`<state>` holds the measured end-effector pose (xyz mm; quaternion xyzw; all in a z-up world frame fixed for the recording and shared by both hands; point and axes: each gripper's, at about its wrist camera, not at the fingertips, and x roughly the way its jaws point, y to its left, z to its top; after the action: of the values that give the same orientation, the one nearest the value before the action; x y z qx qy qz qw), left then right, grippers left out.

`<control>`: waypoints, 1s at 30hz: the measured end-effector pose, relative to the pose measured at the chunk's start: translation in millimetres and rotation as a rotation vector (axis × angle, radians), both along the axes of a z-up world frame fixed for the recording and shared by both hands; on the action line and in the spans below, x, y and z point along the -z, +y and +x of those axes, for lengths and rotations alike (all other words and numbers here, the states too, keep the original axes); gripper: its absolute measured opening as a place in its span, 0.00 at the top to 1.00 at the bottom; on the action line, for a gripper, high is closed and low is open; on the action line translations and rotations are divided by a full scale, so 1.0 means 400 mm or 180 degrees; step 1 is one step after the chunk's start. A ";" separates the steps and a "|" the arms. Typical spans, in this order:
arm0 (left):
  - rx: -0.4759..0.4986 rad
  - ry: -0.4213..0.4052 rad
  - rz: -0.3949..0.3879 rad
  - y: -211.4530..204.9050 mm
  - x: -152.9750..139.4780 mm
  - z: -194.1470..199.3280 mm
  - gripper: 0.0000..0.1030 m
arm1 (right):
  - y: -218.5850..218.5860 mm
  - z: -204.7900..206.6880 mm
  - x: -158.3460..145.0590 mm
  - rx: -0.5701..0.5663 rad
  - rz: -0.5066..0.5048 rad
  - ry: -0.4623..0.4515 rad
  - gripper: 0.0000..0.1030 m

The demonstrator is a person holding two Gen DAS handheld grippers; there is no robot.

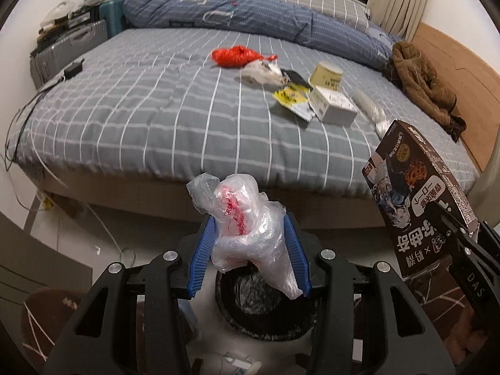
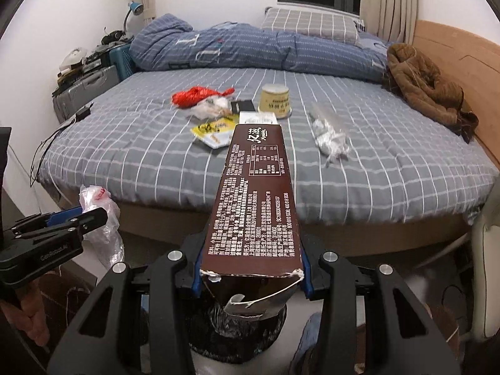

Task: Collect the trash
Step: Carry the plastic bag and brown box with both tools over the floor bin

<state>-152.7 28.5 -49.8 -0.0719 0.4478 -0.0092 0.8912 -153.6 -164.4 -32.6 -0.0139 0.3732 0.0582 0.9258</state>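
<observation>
Gripping a crumpled clear plastic bag (image 1: 247,234) with red print, the left gripper (image 1: 250,243) has its blue ribbed pads pressed against the bag's two sides, the bag bulging up above the fingertips and trailing down below them. Directly beneath it on the floor stands a round bin (image 1: 265,306) lined with a dark bag, its mouth showing between the gripper's black arms. The right gripper (image 2: 251,268) pinches a long dark brown snack box (image 2: 254,200) by its torn, open end, the box pointing away from the camera toward the bed; the same bin (image 2: 247,322) shows just under the torn flap. In the left wrist view that box stands up at the right edge, held aloft near the bed's corner. On the grey checked bed (image 1: 140,118) more trash lies in a loose cluster: a red mesh bundle (image 1: 237,57), a crumpled pale wrapper (image 1: 261,73), a yellow packet (image 1: 292,97), a cream paper cup (image 1: 326,75), a small white box (image 1: 334,106) and a clear crumpled wrapper (image 2: 329,134) set a little apart. A brown jacket (image 2: 422,84) is heaped against the wooden headboard (image 2: 462,59), and a blue quilt (image 2: 250,50) lies bunched along the far side.
</observation>
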 end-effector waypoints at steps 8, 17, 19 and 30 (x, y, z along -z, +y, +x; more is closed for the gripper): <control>-0.0023 0.0148 0.0027 0.005 0.045 -0.040 0.57 | 0.007 -0.034 0.051 -0.0038 -0.0027 0.0238 0.59; 0.0026 0.0372 0.0103 0.005 0.164 -0.001 0.57 | 0.042 -0.009 0.167 -0.0150 -0.0202 0.0496 0.59; 0.0046 0.0407 0.0117 0.004 0.189 0.013 0.57 | 0.045 0.003 0.191 -0.0176 -0.0201 0.0565 0.59; 0.0094 0.0747 0.0066 0.022 0.327 0.079 0.57 | 0.052 0.083 0.340 -0.0258 -0.0039 0.1077 0.59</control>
<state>-121.2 37.3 -180.7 -0.0566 0.5501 -0.0092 0.8331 -120.4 -143.8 -168.5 -0.0246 0.5231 0.0948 0.8466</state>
